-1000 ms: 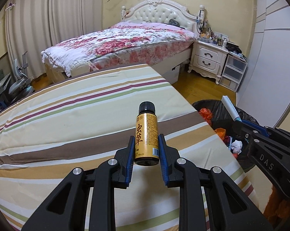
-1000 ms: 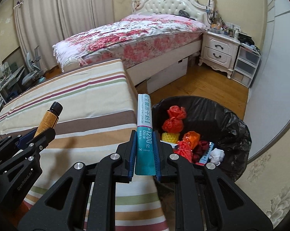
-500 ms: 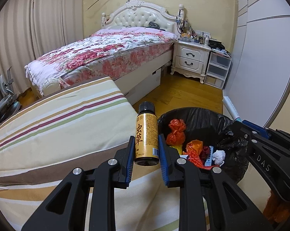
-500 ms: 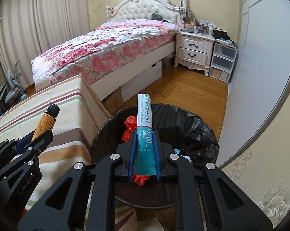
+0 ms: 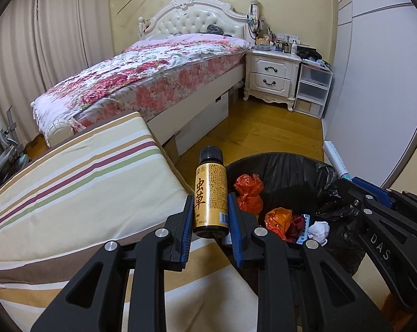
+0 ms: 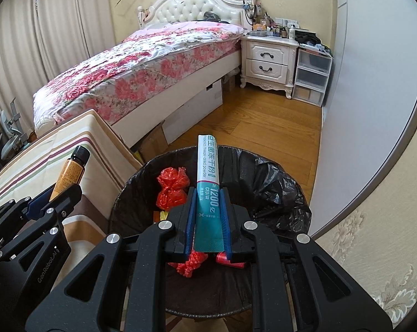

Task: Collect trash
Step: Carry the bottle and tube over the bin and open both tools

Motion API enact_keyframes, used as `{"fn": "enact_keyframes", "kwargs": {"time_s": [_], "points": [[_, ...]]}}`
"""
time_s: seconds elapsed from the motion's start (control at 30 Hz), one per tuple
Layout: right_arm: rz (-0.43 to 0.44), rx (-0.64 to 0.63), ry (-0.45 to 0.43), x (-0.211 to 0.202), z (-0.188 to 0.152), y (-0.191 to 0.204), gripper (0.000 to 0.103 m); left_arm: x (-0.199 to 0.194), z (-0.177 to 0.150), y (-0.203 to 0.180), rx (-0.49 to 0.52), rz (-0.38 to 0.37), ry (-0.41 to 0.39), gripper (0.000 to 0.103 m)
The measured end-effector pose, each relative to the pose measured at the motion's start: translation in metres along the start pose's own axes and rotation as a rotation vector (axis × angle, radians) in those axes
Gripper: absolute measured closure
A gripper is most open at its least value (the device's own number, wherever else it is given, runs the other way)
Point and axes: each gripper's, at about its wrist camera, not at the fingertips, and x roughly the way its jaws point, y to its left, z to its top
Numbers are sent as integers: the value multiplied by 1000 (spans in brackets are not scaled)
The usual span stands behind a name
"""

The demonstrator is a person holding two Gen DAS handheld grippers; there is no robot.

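Bin (image 6: 277, 182) lay directly below your right gripper (image 6: 208, 221), which pinched a flat, glossy sachet (image 6: 208, 182) upright, probably ready to drop. Your left gripper (image 5: 209, 218) clamped a hard, round gold bottle (image 5: 209, 193) by its base, the bin just to its right.

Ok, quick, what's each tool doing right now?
Left tool: closed on the gold bottle.
Right tool: closed on the teal sachet.
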Motion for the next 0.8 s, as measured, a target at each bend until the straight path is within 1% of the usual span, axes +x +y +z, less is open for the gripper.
{"fn": "enact_keyframes", "kwargs": {"time_s": [0.13,0.57,0.6,0.67,0.77,0.8], "points": [[-5,6,7,5,-1,-2,86,5,3,-3,7,0,18,78],[-19,17,16,15,-1,-7,85,12,10,-12,29,1,31,78],[-19,18,17,15,-1,-7,85,13,10,-12,29,1,33,77],[-19,22,20,16,-1,-8,85,14,10,-12,28,-1,38,68],[-25,27,21,17,-2,-10,84,13,9,-10,19,-4,37,62],[-27,29,21,17,-2,-10,79,13,9,-10,17,-5,37,60]]}}
